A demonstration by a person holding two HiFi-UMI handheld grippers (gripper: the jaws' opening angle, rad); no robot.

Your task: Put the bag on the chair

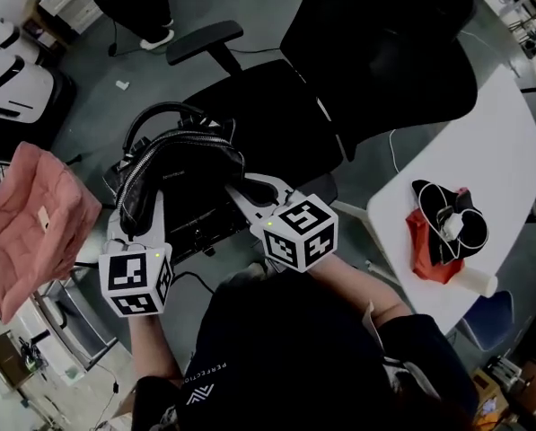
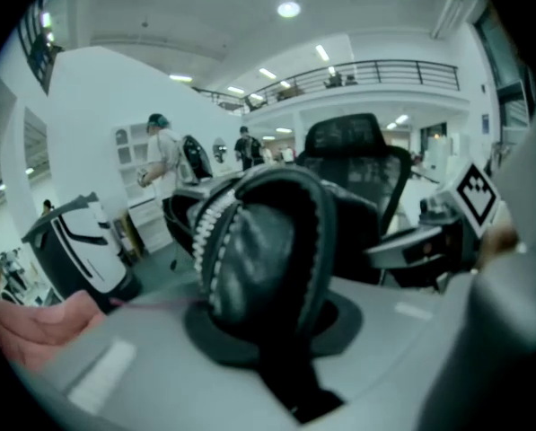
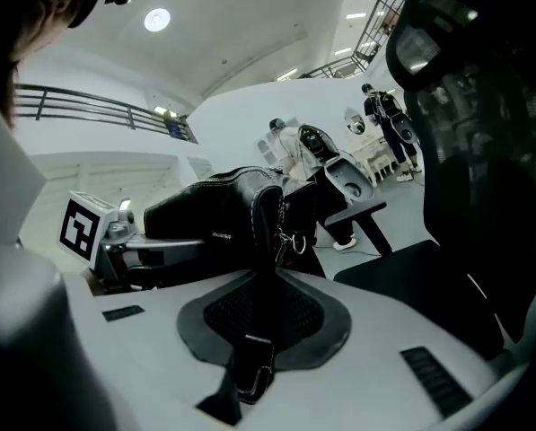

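A black leather bag [image 1: 182, 164] with a silver zipper and curved handles hangs between my two grippers, just in front of the black office chair's seat [image 1: 276, 124]. My left gripper [image 1: 142, 206] is shut on the bag's zippered left end [image 2: 259, 259], which fills the space between its pads. My right gripper [image 1: 242, 189] is shut on a thin black strap [image 3: 259, 330] at the bag's right end, with the bag's body [image 3: 205, 223] beyond it. The chair's backrest [image 1: 384, 52] rises behind, and the chair's seat [image 3: 438, 277] lies right of the bag.
A white table [image 1: 492, 142] at the right carries a black and red bundle [image 1: 443, 227]. A pink fabric case [image 1: 30, 223] stands at the left, and a white and black suitcase [image 1: 7, 79] is at the far left. The chair's armrest [image 1: 205, 39] juts out behind the bag.
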